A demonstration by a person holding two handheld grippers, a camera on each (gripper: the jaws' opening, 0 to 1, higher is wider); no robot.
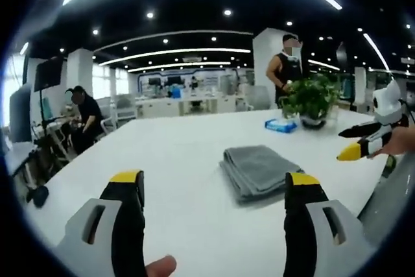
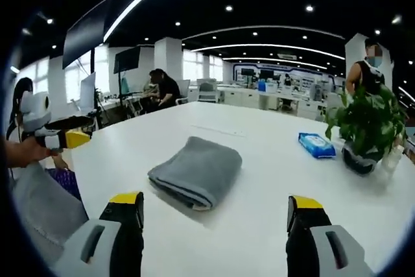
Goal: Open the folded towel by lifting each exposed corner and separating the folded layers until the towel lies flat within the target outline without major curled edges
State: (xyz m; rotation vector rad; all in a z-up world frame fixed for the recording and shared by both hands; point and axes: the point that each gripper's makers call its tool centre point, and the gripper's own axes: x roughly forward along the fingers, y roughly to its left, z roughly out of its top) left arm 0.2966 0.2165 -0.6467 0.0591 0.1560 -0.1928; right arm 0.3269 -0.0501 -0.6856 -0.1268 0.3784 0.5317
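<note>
Left gripper view, going left to right with the towel as landmark. Far left of towel: seated person in black (image 1: 83, 113) at a desk beyond the table edge. Left gripper (image 1: 215, 189) low in front, yellow-tipped jaws spread wide, nothing between them, hovering short of the towel and not touching it. Fingertip (image 1: 160, 266) at the bottom edge between the jaws. Folded grey towel (image 1: 257, 171) flat on the white table (image 1: 168, 154), layered edges facing the camera, just beyond the right jaw. Behind and right of towel: blue wipes pack (image 1: 281, 125), then potted plant (image 1: 310, 100) beside it. Standing person in a dark sleeveless top (image 1: 285, 69) behind the plant. Far right of towel: right gripper (image 1: 355, 144) held in a hand (image 1: 401, 141), yellow tip pointing toward the towel, well apart from it.

Right gripper view. Far left of towel: left gripper (image 2: 68, 135) in a hand (image 2: 23, 152), off the table edge. Right gripper (image 2: 215, 207) jaws spread wide, empty, short of the towel. Towel (image 2: 196, 170) still folded, near table centre, rounded fold toward the right. Right of towel: wipes pack (image 2: 316, 144), then plant (image 2: 366, 124) in a dark pot.
</note>
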